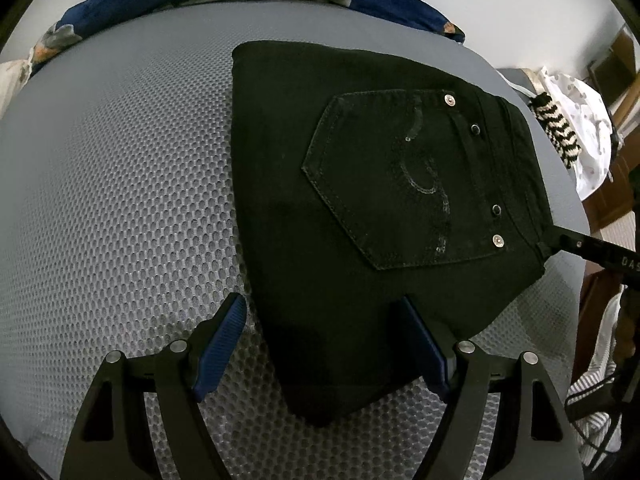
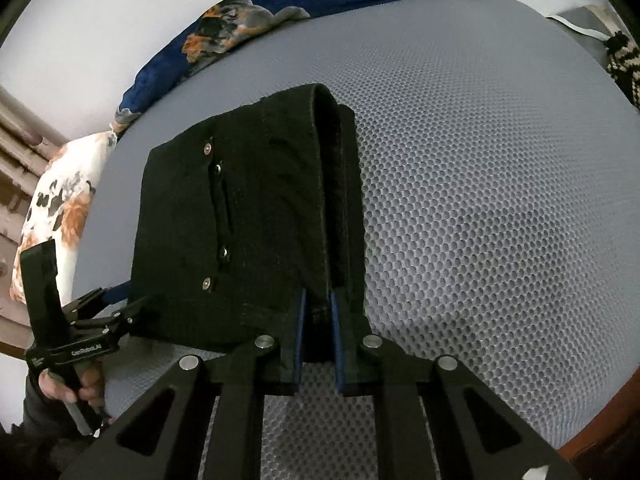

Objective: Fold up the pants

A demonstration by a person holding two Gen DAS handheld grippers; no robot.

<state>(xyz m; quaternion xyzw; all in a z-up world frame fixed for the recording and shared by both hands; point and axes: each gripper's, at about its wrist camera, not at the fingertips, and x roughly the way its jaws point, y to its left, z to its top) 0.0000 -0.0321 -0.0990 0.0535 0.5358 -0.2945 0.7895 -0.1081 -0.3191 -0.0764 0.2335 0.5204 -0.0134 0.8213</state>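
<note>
One pair of black pants (image 1: pixel 360 184), two hand-held grippers (image 1: pixel 320 344)

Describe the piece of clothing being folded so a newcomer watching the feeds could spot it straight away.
Start from the grey honeycomb-mesh mattress that fills both views. On it lies one compact bundle, the folded black pants. Unlike the flowered bedding at the edges, it is plain black, with a stitched back pocket and metal rivets.

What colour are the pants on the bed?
Black; the pants show best in the left wrist view.

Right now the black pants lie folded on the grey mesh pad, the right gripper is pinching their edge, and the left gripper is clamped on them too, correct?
Not quite. The left gripper is open, its fingers straddling the pants without pressing, as the left wrist view shows. The rest holds.
</note>
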